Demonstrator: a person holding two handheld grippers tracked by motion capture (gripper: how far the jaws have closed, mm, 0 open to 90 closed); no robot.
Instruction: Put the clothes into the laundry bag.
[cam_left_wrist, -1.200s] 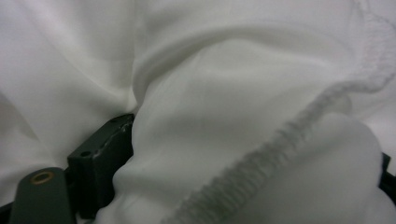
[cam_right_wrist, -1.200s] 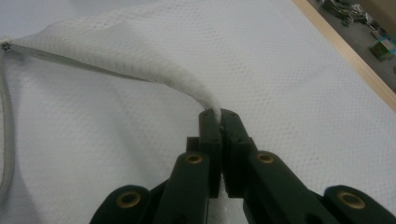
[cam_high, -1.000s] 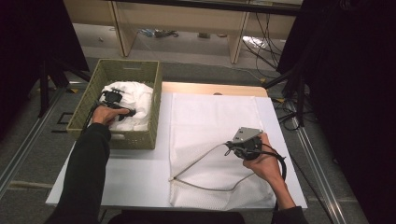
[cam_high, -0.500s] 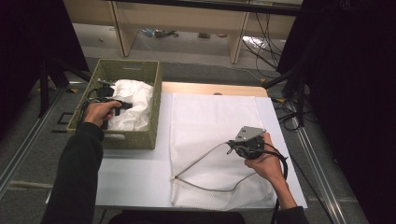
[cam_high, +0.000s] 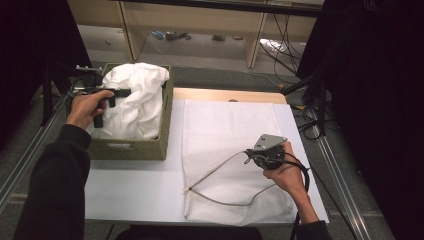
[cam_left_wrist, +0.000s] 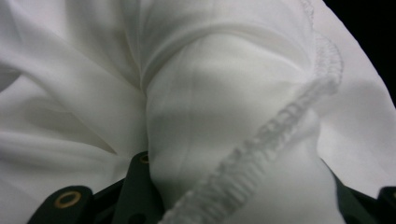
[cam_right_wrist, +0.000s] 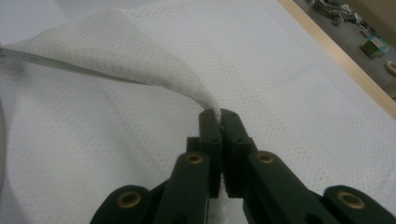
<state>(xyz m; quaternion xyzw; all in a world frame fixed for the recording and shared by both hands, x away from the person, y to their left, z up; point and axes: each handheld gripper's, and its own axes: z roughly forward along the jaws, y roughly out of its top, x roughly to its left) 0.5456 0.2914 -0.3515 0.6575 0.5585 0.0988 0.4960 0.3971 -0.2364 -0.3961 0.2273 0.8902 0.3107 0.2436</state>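
In the high view, the left gripper (cam_high: 107, 95) grips a bunched white cotton garment (cam_high: 134, 100) that bulges up out of the olive woven rectangular basket (cam_high: 131, 148) at the table's left; its jaws have just been closing on the fabric. On the white tabletop (cam_high: 130, 185) lies a flat white mesh laundry bag (cam_high: 231, 130), and the right gripper (cam_high: 257, 154) is at its near right part.

In the left gripper view, the garment (cam_left_wrist: 210, 112), with a stitched hem, is bunched between the jaws.

In the right gripper view, the right gripper (cam_right_wrist: 219, 122) is clenched on a raised fold of the mesh bag (cam_right_wrist: 289, 70).
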